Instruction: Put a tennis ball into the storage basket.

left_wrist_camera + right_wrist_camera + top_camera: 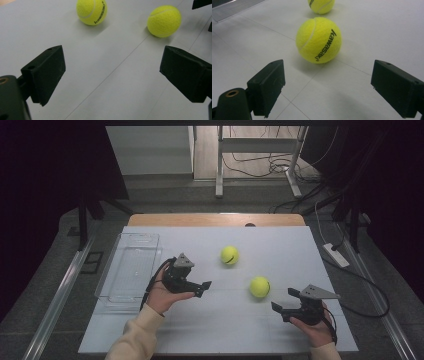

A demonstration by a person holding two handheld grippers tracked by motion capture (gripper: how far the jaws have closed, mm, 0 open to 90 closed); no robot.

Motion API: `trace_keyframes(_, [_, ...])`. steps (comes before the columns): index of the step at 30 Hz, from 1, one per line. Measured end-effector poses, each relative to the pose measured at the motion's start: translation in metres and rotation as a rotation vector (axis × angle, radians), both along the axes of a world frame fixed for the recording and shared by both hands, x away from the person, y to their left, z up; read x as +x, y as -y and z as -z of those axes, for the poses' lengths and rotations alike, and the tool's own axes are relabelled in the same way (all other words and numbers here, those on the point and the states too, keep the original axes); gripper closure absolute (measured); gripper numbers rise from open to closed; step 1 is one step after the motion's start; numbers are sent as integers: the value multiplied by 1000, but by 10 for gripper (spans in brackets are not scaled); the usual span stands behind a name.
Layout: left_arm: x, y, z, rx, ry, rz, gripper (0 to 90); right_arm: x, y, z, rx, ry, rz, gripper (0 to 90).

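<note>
Two yellow tennis balls lie on the white table. One ball (229,255) (91,11) (321,5) rests near the middle. The other ball (259,287) (164,21) (318,40), printed "kawasaki", lies nearer the front right. My left gripper (202,289) (112,72) is open and empty, left of both balls and pointing toward them. On the right, my right gripper (285,301) (327,85) is open too, with the nearer ball just ahead of its jaws and apart from them.
A clear plastic tray (131,267) (232,8) stands empty at the table's left, just behind my left hand. A wooden strip (215,219) runs along the table's far edge. Cables and a metal frame (260,150) lie on the floor beyond.
</note>
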State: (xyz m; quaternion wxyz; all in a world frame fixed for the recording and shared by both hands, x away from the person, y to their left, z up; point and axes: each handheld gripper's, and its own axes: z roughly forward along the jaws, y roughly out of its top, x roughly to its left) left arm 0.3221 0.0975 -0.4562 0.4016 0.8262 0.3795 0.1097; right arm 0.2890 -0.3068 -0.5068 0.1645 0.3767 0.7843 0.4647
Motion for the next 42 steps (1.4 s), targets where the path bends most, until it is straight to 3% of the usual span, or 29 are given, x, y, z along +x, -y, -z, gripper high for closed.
trace_keyframes(14, [21, 12, -3, 18, -2, 14, 71, -1, -4, -1, -3, -1, -8, 117])
trace_keyframes(33, [39, 17, -4, 10, -33, 32, 71, 0, -3, 0, -7, -5, -7, 117])
trace_keyframes(42, [48, 21, -6, 28, -44, 34, 71, 1, -1, 1, -4, -5, -3, 118])
